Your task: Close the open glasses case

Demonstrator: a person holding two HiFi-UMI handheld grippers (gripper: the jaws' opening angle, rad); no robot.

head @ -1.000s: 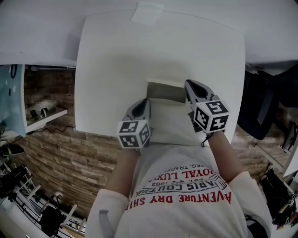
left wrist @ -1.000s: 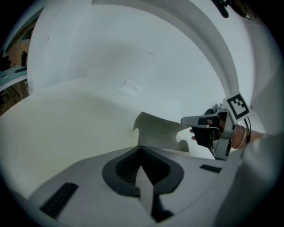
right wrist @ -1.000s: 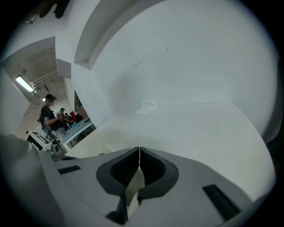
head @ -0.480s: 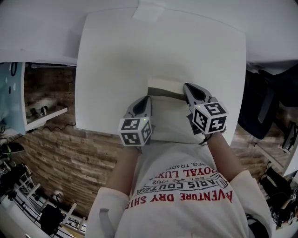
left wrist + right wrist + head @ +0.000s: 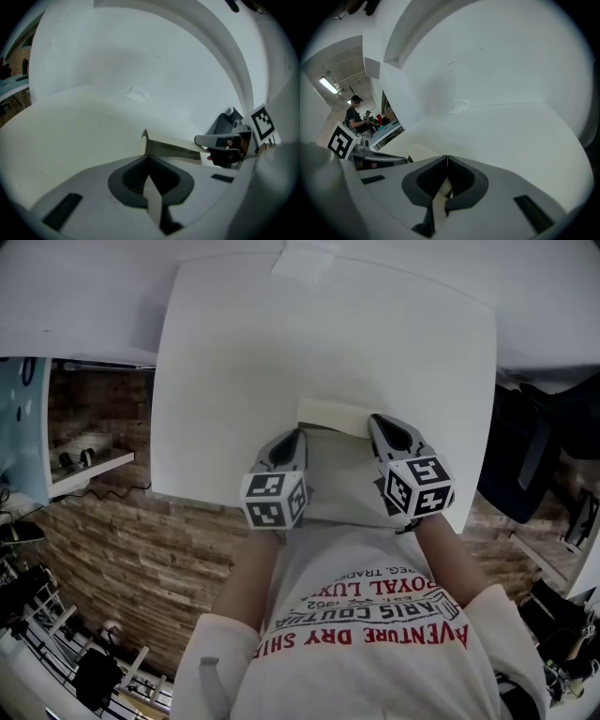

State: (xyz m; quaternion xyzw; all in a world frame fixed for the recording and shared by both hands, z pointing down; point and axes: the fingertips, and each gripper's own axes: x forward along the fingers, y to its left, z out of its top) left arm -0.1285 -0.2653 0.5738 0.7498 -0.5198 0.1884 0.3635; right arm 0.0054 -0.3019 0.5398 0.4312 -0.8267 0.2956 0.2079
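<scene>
With left claw and right claw each pressed together, the case between them has closed further; its dark opening seems gone, so the task looks nearly done.

White short-sleeved T-shirt with red and dark lettering; the left gripper and right gripper are grey, with black-and-white marker cubes.

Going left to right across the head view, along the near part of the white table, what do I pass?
left gripper, jaws together → glasses case, lid still slightly raised → right gripper, jaws together
</scene>
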